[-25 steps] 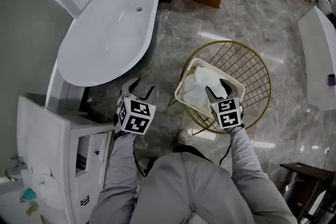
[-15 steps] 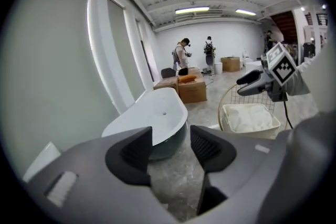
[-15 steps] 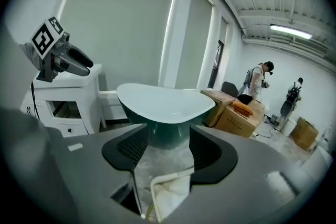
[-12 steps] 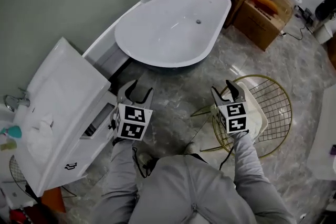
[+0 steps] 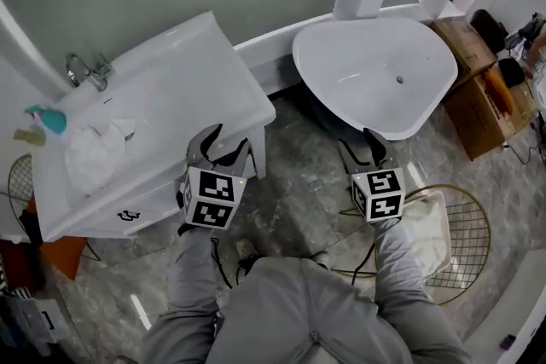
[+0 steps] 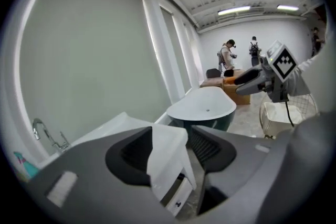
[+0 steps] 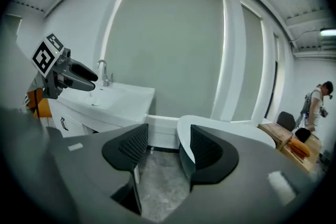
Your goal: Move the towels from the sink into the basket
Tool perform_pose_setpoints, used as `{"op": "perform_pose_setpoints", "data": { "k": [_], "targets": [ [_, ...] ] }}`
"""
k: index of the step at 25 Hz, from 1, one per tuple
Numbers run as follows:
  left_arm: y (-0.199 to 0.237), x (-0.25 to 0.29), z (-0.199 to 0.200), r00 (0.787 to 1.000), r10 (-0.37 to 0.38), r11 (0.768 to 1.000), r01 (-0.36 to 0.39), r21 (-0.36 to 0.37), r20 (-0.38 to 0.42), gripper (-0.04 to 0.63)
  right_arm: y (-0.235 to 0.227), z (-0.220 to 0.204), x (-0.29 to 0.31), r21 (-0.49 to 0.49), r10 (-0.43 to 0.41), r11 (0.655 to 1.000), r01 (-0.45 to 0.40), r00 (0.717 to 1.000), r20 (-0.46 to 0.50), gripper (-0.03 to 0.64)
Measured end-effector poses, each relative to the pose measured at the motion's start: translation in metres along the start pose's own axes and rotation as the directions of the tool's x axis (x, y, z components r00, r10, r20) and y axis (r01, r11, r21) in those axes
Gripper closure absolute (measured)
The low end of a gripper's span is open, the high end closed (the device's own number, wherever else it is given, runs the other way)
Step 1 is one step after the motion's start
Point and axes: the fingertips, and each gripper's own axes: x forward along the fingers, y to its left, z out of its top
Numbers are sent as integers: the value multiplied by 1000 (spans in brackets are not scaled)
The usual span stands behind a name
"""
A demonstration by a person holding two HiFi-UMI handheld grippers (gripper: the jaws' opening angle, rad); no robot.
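A crumpled white towel (image 5: 95,153) lies in the basin of the white sink (image 5: 179,72), below the faucet (image 5: 85,68). My left gripper (image 5: 226,145) hovers open and empty just off the sink cabinet's right corner; that corner (image 6: 169,150) shows between its jaws. My right gripper (image 5: 358,145) is also open and empty, held over the marble floor between the sink and the bathtub. The white basket (image 5: 431,230), with white cloth in it, rests on a gold wire stand behind and to the right of the right gripper. The right gripper view shows the left gripper (image 7: 68,73) in front of the sink (image 7: 115,97).
A white freestanding bathtub (image 5: 375,72) stands at the back right, with cardboard boxes (image 5: 482,98) beyond it. A teal bottle (image 5: 47,119) sits on the sink's left end. People (image 6: 228,55) stand far off. Marble floor (image 5: 303,183) lies between vanity and tub.
The view has swung left from the basket to the sink. Both grippers have travelled left, away from the basket and up to the vanity, jaws unchanged and empty.
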Motion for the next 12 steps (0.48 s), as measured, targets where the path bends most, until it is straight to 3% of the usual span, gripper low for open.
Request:
{"op": "perform_pose_setpoints", "data": {
  "k": [5, 12],
  "targets": [
    [84, -42, -47, 989, 146, 986, -148, -79, -34, 316, 90, 45, 58, -83, 150, 986, -147, 989, 22, 382],
    [172, -98, -108, 960, 264, 951, -275, -141, -87, 316, 200, 92, 113, -147, 278, 952, -268, 959, 51, 382]
  ]
}}
